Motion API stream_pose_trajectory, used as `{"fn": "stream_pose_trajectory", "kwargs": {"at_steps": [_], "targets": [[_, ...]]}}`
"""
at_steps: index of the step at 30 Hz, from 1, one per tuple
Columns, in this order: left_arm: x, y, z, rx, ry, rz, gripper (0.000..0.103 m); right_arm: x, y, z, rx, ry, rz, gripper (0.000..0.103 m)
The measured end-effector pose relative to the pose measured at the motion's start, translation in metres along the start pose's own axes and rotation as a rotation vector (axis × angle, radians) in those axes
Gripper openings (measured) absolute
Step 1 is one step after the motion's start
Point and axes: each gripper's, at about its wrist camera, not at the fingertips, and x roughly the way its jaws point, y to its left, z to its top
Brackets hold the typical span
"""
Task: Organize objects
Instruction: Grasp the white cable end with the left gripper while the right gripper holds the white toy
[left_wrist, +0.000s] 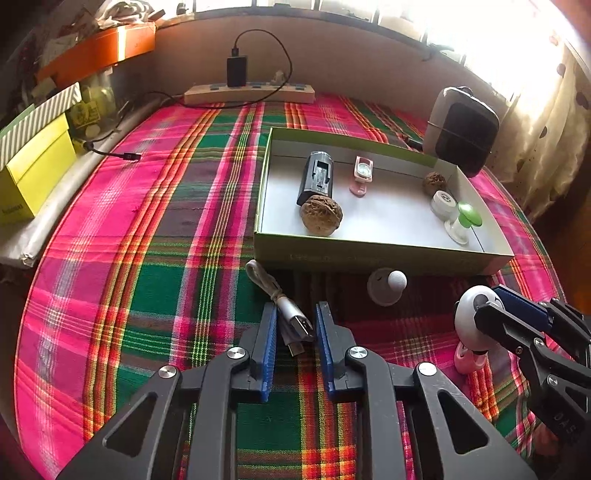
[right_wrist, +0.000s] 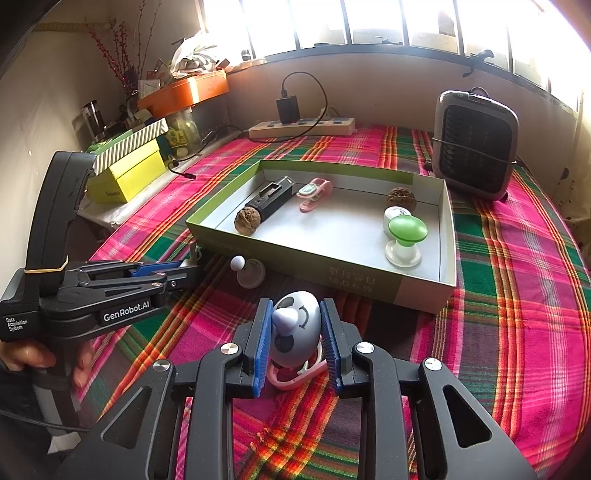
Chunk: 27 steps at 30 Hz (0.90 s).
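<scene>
A shallow green-sided box (left_wrist: 369, 254) (right_wrist: 295, 258) on the plaid cloth holds a black block (left_wrist: 316, 177), a pink clip (left_wrist: 361, 173), two walnuts (left_wrist: 320, 216) and a green-topped knob (left_wrist: 466, 221). My left gripper (left_wrist: 294, 314) is closed around a silver USB cable (left_wrist: 291, 321) lying in front of the box. My right gripper (right_wrist: 295, 317) (left_wrist: 491, 306) is shut on a white panda-faced toy (right_wrist: 295, 328) (left_wrist: 471, 317) with a pink loop, low over the cloth. A white knob (left_wrist: 388, 286) (right_wrist: 247, 271) lies against the box front.
A power strip (left_wrist: 249, 92) with a black charger lies at the far edge. A grey heater (right_wrist: 474, 144) stands at the back right. Yellow boxes (left_wrist: 33, 170) and an orange tray (left_wrist: 99, 48) are stacked at the left. A loose black cable (left_wrist: 122, 155) lies near them.
</scene>
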Motion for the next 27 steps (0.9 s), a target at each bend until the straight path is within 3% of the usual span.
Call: {"fn": "stream_pose_trajectory", "kwargs": {"at_steps": [16, 20, 27], "targets": [[-0.014, -0.001, 0.0, 0.022, -0.046, -0.026, 0.018, -0.004, 0.004, 0.007, -0.013, -0.01, 0.001, 0.027], [-0.017, -0.003, 0.0, 0.035, -0.055, -0.013, 0.01, -0.005, 0.004, 0.009, -0.017, -0.011, -0.001, 0.027], [-0.017, -0.002, -0.002, 0.042, -0.058, -0.009, 0.01, -0.006, 0.006, 0.009, -0.022, -0.011, -0.004, 0.027]]}}
